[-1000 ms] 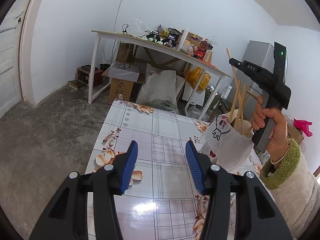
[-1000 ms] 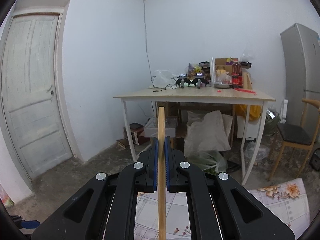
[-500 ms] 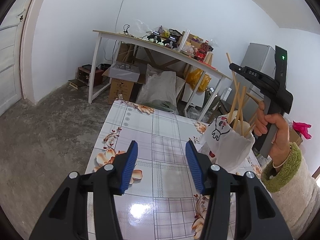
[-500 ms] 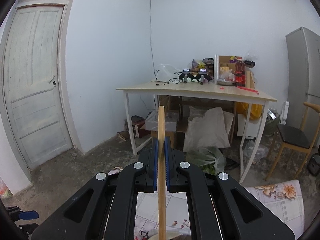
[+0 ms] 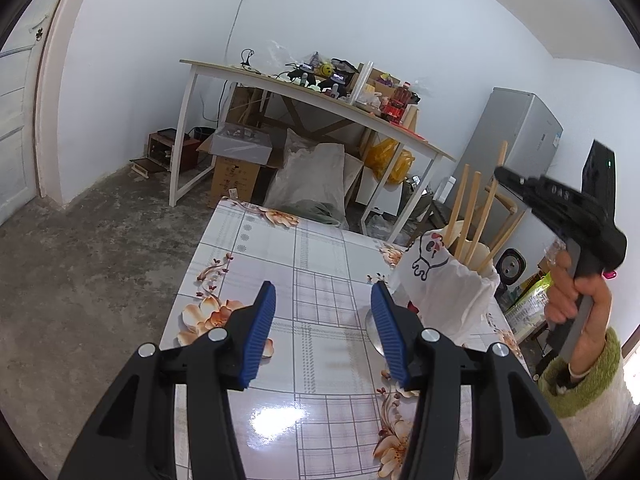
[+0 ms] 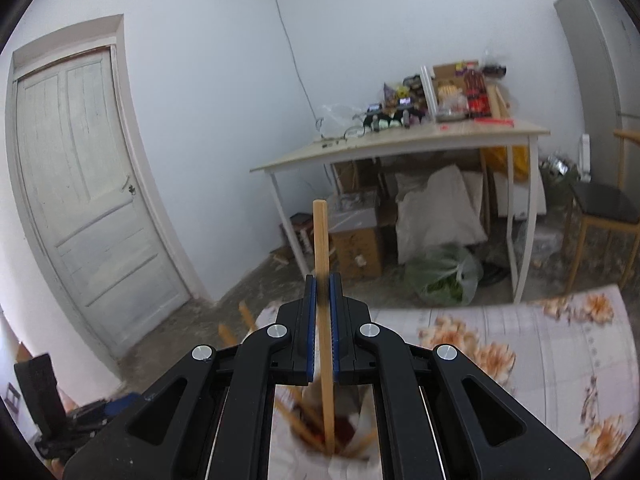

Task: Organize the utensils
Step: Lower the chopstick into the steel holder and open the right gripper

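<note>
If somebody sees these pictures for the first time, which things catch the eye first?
First, the long wooden chopstick clamped upright in the right gripper, its lower end in the white paper-wrapped holder where other chopsticks stand. Then the left gripper, its blue pads open above the glossy floral tablecloth.

- Worktop (image 5: 320, 280): glossy white, grey grid lines, peach-and-brown flower print.
- Left gripper (image 5: 323, 330): black body, ribbed blue fingers (image 5: 260, 334).
- Right gripper (image 6: 323, 322): black, blue-edged.
- Chopstick (image 6: 322, 276): pale tan wood.
- Holder (image 5: 444, 284): white wrap, black cartoon face with red spots.
- Sleeve (image 5: 580, 384): moss-green cuff, cream fleece.
- Door (image 6: 84, 200): weathered off-white.
</note>
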`<state>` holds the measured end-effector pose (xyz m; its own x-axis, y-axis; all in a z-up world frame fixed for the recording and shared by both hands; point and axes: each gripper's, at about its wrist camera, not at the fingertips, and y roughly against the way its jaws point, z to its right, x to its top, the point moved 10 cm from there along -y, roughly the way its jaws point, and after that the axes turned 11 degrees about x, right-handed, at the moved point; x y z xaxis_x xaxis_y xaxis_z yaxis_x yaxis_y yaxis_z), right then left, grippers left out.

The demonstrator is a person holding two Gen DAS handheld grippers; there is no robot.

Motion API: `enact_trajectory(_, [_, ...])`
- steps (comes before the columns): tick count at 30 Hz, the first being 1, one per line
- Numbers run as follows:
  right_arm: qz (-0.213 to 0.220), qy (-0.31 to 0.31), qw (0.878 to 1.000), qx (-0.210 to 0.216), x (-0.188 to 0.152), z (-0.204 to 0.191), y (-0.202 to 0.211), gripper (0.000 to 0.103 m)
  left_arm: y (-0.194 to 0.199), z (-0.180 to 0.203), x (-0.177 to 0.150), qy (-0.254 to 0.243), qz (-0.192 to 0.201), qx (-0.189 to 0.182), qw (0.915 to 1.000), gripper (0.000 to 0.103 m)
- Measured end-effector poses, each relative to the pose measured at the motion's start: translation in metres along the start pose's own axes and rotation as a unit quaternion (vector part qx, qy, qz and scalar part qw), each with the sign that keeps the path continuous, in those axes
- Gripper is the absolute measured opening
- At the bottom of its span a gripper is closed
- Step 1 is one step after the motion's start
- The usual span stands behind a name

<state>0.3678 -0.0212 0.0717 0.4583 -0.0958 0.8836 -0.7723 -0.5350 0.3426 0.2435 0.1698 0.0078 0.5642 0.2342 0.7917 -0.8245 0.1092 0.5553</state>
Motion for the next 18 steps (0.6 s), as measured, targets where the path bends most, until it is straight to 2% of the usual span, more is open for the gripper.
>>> enact_trajectory(10, [-0.070, 0.019, 0.997, -0.004, -0.037, -0.003, -0.015, 0.005, 0.007, 0.019, -0.005, -0.010, -0.003, -0.011, 0.9999, 0.048])
enact_trajectory(12, [-0.091, 0.023, 0.996, 0.010, -0.044, -0.008, -0.020, 0.006, 0.008, 0.024, -0.008, -0.012, -0.006, -0.015, 0.9998, 0.048])
enact_trajectory(14, [-0.093, 0.025, 0.995, 0.011, -0.046, -0.012, -0.015, 0.008, 0.009, 0.032, -0.013, -0.017, -0.011, -0.019, 0.9996, 0.048])
enact_trajectory(15, [-0.088, 0.023, 0.996, 0.017, -0.042, -0.014, -0.010, 0.009, 0.009, 0.034, -0.015, -0.019, -0.013, -0.021, 0.9995, 0.048])
enact_trajectory(18, [-0.065, 0.015, 0.997, 0.034, -0.032, -0.017, 0.010, 0.024, 0.010, 0.042, -0.023, -0.025, -0.022, -0.028, 0.9991, 0.048])
